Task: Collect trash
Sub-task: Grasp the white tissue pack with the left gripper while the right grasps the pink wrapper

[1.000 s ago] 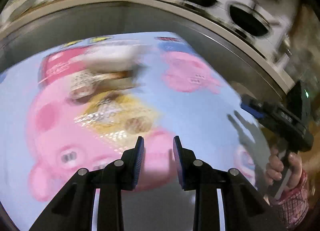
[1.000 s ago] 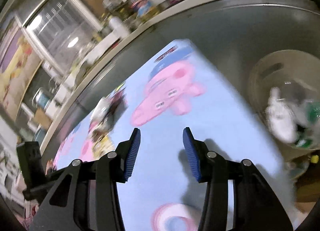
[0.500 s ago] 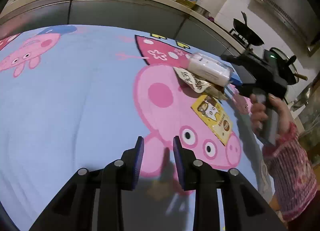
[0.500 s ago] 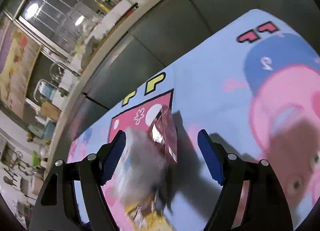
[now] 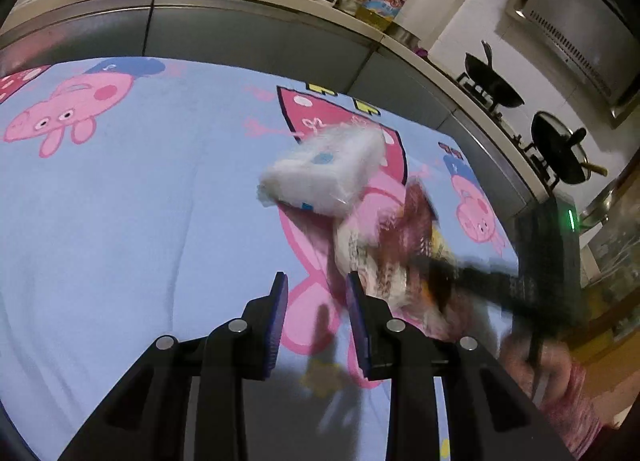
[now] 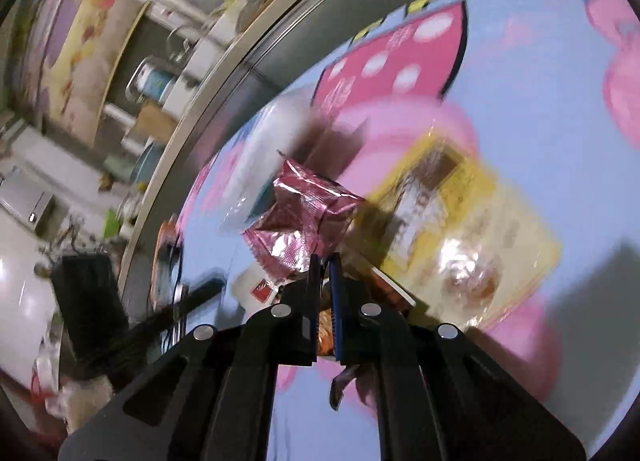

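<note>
1. Right gripper [image 6: 325, 257]: jaws were spread wide around the trash pile half a second ago; they are now pressed together on the edge of the pink foil wrapper [image 6: 304, 221]
2. Pink foil wrapper: previously standing on the tabletop [image 5: 120, 197] beside the white packet [image 5: 324, 173]; now crumpled and held at the right gripper's tips
3. White packet: previously sharp and lying against the wrappers; now blurred and shifted toward the left of the pile in the left wrist view
4. Right gripper in the left wrist view [image 5: 436, 273]: previously behind the pile near the far edge; now low over the wrappers, blurred
</note>
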### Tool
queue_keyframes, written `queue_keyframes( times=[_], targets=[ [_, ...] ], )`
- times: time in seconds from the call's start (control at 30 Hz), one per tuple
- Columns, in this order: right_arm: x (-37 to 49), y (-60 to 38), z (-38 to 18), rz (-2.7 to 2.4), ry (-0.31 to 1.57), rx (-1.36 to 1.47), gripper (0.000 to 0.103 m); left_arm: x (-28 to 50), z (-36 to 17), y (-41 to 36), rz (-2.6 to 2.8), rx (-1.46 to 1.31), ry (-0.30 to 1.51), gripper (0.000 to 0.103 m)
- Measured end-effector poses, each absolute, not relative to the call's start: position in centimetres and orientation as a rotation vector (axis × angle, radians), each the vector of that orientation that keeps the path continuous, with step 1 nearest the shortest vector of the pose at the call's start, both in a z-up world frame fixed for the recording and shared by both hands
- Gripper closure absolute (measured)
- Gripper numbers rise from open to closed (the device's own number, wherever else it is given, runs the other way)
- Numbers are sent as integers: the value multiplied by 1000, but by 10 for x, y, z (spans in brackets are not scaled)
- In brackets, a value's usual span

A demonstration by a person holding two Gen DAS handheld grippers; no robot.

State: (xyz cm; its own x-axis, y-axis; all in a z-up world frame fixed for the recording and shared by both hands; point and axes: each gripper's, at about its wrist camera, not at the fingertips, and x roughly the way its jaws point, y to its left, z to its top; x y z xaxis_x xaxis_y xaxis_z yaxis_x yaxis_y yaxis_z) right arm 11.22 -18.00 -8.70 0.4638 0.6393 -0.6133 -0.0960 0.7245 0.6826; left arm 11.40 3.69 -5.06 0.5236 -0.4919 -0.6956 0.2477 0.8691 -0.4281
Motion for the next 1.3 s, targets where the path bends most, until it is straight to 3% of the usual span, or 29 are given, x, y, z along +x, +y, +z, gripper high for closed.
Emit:
queue_keyframes(
  times=[0.07, 0.1, 0.17, 0.23, 0.33, 0.5, 0.6, 0.8, 1.07, 1.2, 1.27, 1.3],
  targets=[
    [88, -172, -85, 506, 986, 601, 95, 115, -43, 43, -427, -292, 895, 68],
    [76, -170, -81, 491, 966, 569, 94, 117, -39, 45, -414, -288, 883, 50],
    [62, -173, -75, 464, 937, 532, 83, 125, -29, 47, -377, -279, 848, 28],
    [49, -181, -68, 435, 893, 537, 62, 137, -22, 41, -397, -238, 829, 28],
    [30, -200, -59, 373, 824, 544, 50, 162, -24, 19, -437, -144, 859, 26],
    [20, -232, -61, 322, 823, 591, 50, 186, -38, -28, -463, 71, 872, 15],
    [30, -233, -66, 327, 840, 636, 50, 194, -50, -44, -444, 151, 890, 16],
    [56, -217, -73, 362, 882, 658, 50, 199, -58, -33, -437, 109, 898, 39],
    [88, -192, -78, 380, 935, 628, 53, 157, -52, 20, -388, 20, 880, 44],
    [102, -175, -81, 390, 971, 597, 62, 120, -48, 47, -405, -71, 856, 44],
    [105, -165, -81, 400, 990, 573, 81, 105, -46, 53, -417, -94, 849, 44],
    [104, -162, -81, 397, 994, 564, 96, 99, -44, 55, -419, -102, 848, 44]
  ],
)
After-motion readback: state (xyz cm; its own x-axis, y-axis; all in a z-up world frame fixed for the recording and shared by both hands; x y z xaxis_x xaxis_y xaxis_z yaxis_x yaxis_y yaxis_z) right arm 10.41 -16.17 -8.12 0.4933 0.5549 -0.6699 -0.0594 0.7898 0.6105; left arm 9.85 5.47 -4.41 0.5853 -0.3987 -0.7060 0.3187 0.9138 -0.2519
